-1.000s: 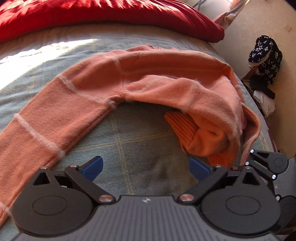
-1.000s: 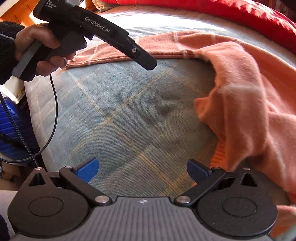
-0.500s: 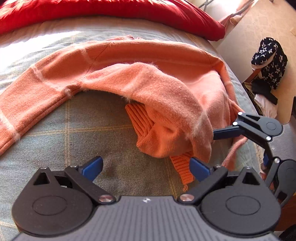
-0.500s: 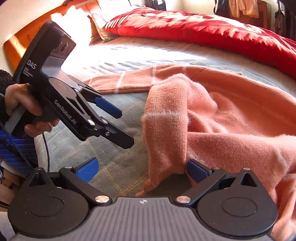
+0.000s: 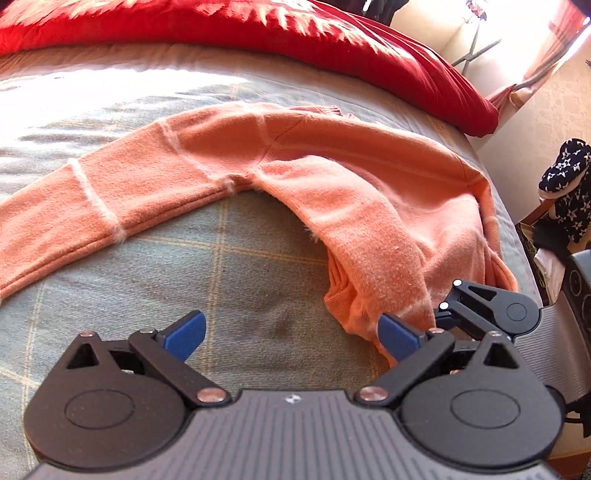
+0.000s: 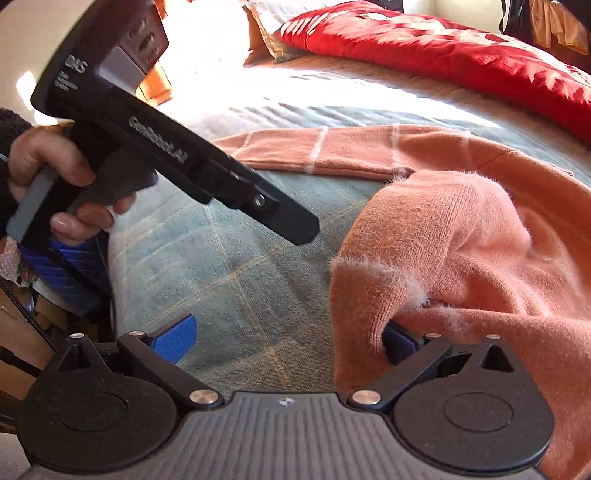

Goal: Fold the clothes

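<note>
An orange sweater [image 5: 332, 177] with thin pale stripes lies across the grey-blue checked bed [image 5: 221, 266]. One sleeve [image 5: 92, 206] stretches out to the left. Its right side is folded over into a bunch, with the ribbed hem [image 5: 340, 291] showing underneath. My left gripper [image 5: 291, 334] is open just above the blanket, its right finger beside that bunch. My right gripper [image 6: 286, 339] is open too. A fold of the sweater [image 6: 461, 229] drapes over its right finger and hides the pad. A hand [image 6: 48, 166] holds the left tool's body [image 6: 166, 147].
A red duvet [image 5: 258, 26] runs along the far side of the bed. The bed's right edge [image 5: 517, 229] drops to a chair with dark star-patterned cloth [image 5: 565, 177]. Blue luggage [image 6: 70, 266] stands by the bed's left side.
The sweater's right side has been turned over towards the middle and now lies lower. My left gripper has moved right, up to the bunch. Both grippers stayed open.
</note>
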`<state>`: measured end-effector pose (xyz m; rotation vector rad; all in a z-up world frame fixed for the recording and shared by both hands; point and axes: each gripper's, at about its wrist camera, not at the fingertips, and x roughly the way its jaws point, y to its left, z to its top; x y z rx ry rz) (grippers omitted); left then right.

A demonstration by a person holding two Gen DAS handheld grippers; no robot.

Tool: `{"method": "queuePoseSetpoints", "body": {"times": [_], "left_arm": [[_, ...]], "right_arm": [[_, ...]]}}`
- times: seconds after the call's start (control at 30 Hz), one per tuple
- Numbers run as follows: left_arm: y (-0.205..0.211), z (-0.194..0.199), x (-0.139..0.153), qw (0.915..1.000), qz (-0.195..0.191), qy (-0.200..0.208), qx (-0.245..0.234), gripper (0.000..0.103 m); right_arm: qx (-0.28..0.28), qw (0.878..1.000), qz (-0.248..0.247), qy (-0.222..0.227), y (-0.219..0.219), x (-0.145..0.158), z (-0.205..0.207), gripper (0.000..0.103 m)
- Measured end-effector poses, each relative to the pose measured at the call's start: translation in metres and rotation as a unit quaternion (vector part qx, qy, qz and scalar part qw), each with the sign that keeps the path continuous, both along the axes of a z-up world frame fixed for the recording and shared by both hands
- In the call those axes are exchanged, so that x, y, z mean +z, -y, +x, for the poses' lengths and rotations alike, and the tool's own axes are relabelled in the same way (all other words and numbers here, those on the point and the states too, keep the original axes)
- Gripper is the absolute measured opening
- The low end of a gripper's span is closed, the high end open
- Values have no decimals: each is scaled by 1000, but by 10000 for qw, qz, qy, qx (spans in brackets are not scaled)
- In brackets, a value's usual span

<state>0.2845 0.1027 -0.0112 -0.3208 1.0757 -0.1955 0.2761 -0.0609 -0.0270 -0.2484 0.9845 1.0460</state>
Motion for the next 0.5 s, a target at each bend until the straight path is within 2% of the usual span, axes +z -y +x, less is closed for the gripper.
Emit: {"method": "queuePoseSetpoints", "body": {"times": [0.07,0.2,0.33,0.5], "left_arm": [[-7,-4,-2,10000,-25,25,-6,99],[-21,-11,-2,9999,42,107,49,99],[-46,-17,3,9995,46,224,233,99],[-81,-25,12,9985,210,344,375,99]], "right_arm": [[-35,9998,-202,-18,-10,-10,4,103],[-50,9995,-4,-317,-26,-4,10,103],[-253,9984,-30,-503,-50,1,10,103],[-1209,9873,66,-1032,-80,2,27,103]]}}
